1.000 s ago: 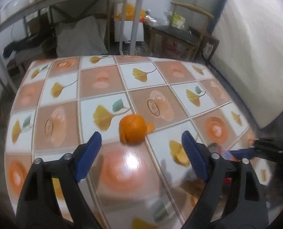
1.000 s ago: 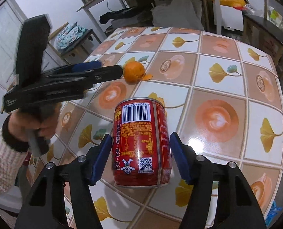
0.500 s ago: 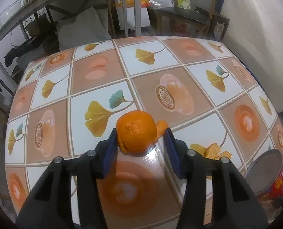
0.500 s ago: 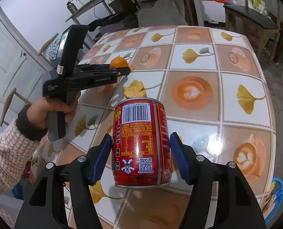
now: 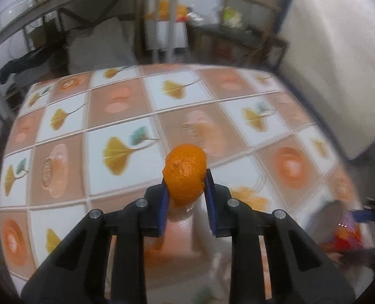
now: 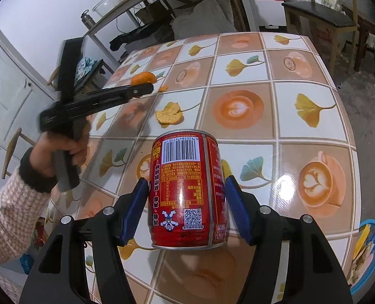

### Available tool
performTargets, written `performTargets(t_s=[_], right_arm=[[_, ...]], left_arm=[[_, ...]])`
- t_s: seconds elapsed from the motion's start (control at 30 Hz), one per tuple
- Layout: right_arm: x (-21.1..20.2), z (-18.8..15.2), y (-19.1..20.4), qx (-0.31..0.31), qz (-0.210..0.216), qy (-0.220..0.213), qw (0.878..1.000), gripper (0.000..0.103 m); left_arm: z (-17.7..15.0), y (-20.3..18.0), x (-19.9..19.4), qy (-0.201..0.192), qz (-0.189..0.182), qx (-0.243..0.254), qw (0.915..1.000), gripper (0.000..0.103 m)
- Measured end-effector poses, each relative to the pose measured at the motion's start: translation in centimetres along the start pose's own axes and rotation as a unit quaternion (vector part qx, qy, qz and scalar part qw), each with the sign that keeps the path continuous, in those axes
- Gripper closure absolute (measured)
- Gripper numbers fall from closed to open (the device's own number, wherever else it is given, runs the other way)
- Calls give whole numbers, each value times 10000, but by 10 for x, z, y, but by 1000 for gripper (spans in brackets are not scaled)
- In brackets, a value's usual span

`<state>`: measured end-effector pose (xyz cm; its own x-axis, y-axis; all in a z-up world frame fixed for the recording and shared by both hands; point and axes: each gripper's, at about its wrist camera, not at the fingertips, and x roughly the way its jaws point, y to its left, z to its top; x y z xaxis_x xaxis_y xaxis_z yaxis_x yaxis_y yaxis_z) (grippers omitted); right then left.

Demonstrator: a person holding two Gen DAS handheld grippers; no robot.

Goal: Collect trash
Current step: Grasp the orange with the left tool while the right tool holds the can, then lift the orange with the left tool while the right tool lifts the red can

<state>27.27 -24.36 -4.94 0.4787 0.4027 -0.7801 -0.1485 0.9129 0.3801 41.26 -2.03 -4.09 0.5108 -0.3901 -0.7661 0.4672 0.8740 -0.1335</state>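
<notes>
Tiled table [image 5: 126, 96]: left gripper [image 5: 186, 192] closing on orange peel [image 5: 184, 174]; right gripper [image 6: 187, 212] clamps can [image 6: 187, 190].

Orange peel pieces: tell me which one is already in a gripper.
The big rounded orange peel, between the closing blue pads of the left gripper. The flat cupped piece and the small scrap lie loose on the tiled table.
</notes>
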Motion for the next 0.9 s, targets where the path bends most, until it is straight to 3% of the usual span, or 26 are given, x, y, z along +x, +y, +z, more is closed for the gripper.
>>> performTargets(t_s=[0.13, 0.2, 0.3, 0.47, 0.53, 0.8, 0.9], right_arm=[[-2, -4, -4, 93, 21, -50, 9999, 42], [-4, -6, -8, 160, 48, -70, 9998, 42], [-5, -7, -12, 222, 62, -83, 9997, 42], [-5, -6, -14, 233, 75, -86, 9997, 42], [-5, -6, -13, 207, 64, -99, 9997, 42], [-7, -10, -15, 254, 115, -139, 9995, 42], [-8, -11, -15, 254, 116, -141, 9995, 42]], left_arm=[[-9, -25, -3, 185, -497, 289, 9982, 78], [-15, -39, 6, 318, -395, 540, 9973, 76], [-21, -48, 18, 458, -146, 726, 9962, 63], [-26, -50, 23, 509, -69, 826, 9953, 43], [-27, -51, 23, 489, -26, 901, 9947, 40], [-23, -56, 33, 473, 72, 1064, 9932, 41], [-21, -58, 32, 425, 45, 1131, 9927, 50]])
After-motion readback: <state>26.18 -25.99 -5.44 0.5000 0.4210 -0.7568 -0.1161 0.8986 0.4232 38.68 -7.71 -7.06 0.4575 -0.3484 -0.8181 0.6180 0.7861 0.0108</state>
